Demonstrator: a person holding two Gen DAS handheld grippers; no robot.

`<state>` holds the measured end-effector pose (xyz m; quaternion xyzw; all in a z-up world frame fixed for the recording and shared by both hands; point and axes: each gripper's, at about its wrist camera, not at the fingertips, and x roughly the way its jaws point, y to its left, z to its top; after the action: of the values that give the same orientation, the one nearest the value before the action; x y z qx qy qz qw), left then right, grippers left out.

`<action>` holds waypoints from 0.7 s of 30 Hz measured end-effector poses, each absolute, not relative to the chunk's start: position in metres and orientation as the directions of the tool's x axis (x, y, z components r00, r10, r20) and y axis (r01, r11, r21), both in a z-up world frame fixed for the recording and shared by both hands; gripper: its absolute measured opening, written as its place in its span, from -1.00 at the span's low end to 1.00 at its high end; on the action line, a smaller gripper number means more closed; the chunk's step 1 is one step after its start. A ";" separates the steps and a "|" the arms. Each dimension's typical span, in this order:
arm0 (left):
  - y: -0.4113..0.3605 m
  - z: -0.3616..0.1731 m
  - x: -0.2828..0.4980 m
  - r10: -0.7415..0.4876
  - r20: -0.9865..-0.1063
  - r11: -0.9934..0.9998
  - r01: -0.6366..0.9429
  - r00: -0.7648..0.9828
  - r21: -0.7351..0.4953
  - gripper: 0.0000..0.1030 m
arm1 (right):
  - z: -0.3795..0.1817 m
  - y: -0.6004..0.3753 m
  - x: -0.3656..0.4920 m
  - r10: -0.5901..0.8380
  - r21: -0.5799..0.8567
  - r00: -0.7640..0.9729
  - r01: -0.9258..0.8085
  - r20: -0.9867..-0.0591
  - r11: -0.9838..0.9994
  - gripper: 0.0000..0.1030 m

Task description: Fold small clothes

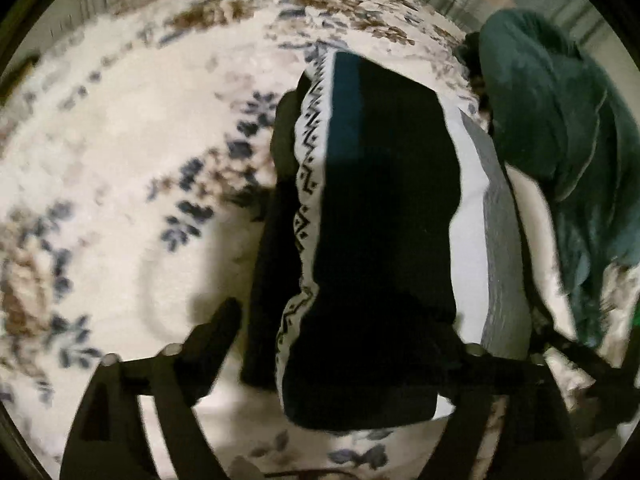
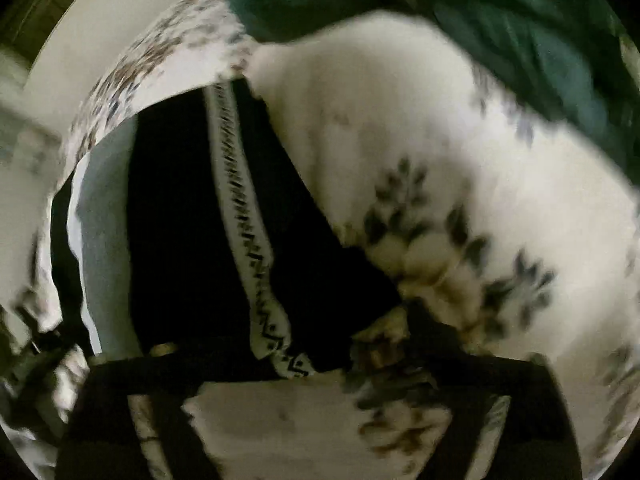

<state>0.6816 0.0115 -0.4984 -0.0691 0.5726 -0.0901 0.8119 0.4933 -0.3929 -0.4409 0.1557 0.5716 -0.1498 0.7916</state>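
The black garment with its white zigzag band (image 1: 372, 216) lies on the floral rug (image 1: 120, 160), long axis running straight away from the left hand-held gripper (image 1: 340, 360), whose jaws are spread wide and nearer; the right hand-held gripper (image 2: 316, 364) is blurred, grip unclear.

Cream floral carpet (image 1: 120, 152), black-and-white patterned garment (image 1: 380, 220) lying on it, teal cloth (image 1: 560, 120) beside

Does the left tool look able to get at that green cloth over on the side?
Probably yes. The green cloth lies uncovered on the rug, but the black patterned garment sits between the left tool and it, so the tool would have to pass over that.
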 end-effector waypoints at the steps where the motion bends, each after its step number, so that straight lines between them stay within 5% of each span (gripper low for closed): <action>1: 0.006 -0.493 0.678 -0.195 -0.920 0.981 0.069 0.340 -0.182 0.89 | -0.433 -0.385 0.497 -0.114 0.018 0.302 0.403 -0.946 0.915 1.00; 10: -0.015 -0.417 0.629 -0.053 -0.908 0.997 0.075 0.416 -0.024 0.90 | -0.338 -0.347 0.497 -0.291 -0.178 0.386 0.302 -0.875 0.936 1.00; 21: -0.028 -0.248 0.510 -0.053 -0.838 0.994 0.108 0.543 0.007 0.90 | -0.133 -0.326 0.365 -0.341 -0.210 0.547 0.289 -0.765 0.934 1.00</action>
<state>0.5103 -0.0284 -0.2481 0.0287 0.4758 -0.0460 0.8779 0.3652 -0.3258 -0.1329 -0.0292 0.4412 -0.1792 0.8789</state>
